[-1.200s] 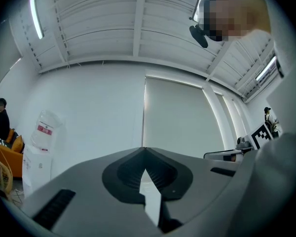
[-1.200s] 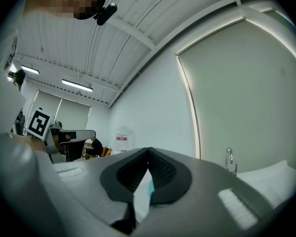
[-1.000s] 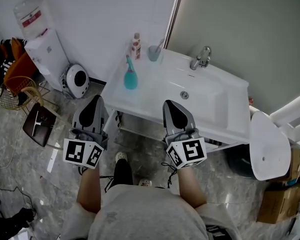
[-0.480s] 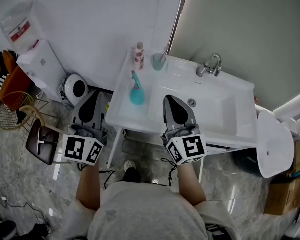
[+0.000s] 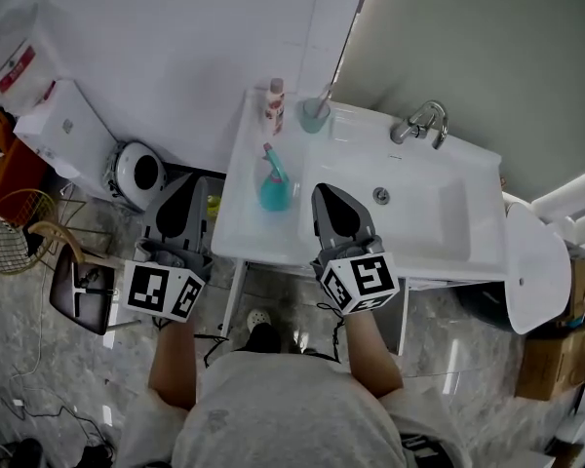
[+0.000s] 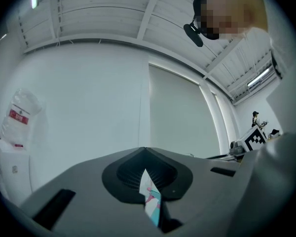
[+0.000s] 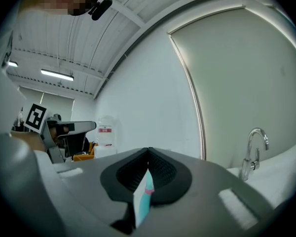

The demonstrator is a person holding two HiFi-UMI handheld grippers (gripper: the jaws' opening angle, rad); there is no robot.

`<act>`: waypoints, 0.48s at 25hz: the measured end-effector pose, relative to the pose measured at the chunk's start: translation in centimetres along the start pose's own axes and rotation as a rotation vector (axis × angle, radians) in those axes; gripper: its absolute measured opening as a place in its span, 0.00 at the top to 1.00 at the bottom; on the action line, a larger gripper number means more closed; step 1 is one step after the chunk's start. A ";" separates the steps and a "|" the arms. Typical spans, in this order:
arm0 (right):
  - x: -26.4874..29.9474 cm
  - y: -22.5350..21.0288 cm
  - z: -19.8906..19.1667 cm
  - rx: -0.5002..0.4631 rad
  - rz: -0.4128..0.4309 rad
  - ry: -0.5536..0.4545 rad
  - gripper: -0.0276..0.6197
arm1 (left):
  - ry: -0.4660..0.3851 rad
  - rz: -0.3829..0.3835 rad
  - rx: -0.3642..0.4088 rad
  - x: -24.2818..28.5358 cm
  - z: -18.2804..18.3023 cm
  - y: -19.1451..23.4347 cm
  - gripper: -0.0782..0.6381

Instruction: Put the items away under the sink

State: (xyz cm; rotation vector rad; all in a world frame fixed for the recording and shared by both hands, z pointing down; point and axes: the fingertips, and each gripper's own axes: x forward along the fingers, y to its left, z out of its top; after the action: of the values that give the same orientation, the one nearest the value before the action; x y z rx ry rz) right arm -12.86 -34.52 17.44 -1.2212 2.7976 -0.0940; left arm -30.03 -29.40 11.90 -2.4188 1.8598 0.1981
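A white sink (image 5: 439, 242) stands against the wall. On its left ledge are a teal spray bottle (image 5: 276, 191), a red-and-white bottle (image 5: 274, 105) and a cup with a toothbrush (image 5: 314, 115). My right gripper (image 5: 324, 191) is shut and empty, its tip over the sink's front edge just right of the teal bottle. My left gripper (image 5: 197, 181) is shut too, holds nothing, and hangs over the floor left of the sink. In the right gripper view the closed jaws (image 7: 148, 151) point past the faucet (image 7: 254, 152). The left gripper view faces the bare wall over its closed jaws (image 6: 144, 151).
A water dispenser (image 5: 39, 76), a round white appliance (image 5: 136, 171), a wire basket (image 5: 5, 242) and a dark stool (image 5: 83, 286) crowd the floor at the left. A white rounded fixture (image 5: 536, 266) and cardboard boxes (image 5: 551, 359) stand right of the sink.
Both grippers and the person have come closer to the sink. The right gripper's tip now reaches its front edge beside the teal bottle. Both stay shut.
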 end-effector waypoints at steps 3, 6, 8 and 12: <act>1.3 0.1 -2.2 0.012 0.006 0.059 0.94 | 0.021 -0.002 -0.025 0.4 -1.4 1.0 0.89; 2.7 0.3 -4.1 0.008 0.018 0.117 0.94 | 0.040 -0.006 -0.045 0.7 -2.7 1.8 0.89; 3.7 0.5 -5.1 0.001 0.024 0.149 0.88 | 0.050 -0.007 -0.056 0.8 -3.4 2.3 0.89; 5.7 0.3 -7.0 -0.011 0.028 0.211 0.83 | 0.071 -0.002 -0.075 0.8 -4.8 3.4 0.89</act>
State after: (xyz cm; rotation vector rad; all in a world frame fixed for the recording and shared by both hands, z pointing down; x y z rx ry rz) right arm -17.68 -38.37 24.06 -1.2423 2.9955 -0.2183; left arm -32.85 -31.71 16.54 -2.5087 1.9121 0.1883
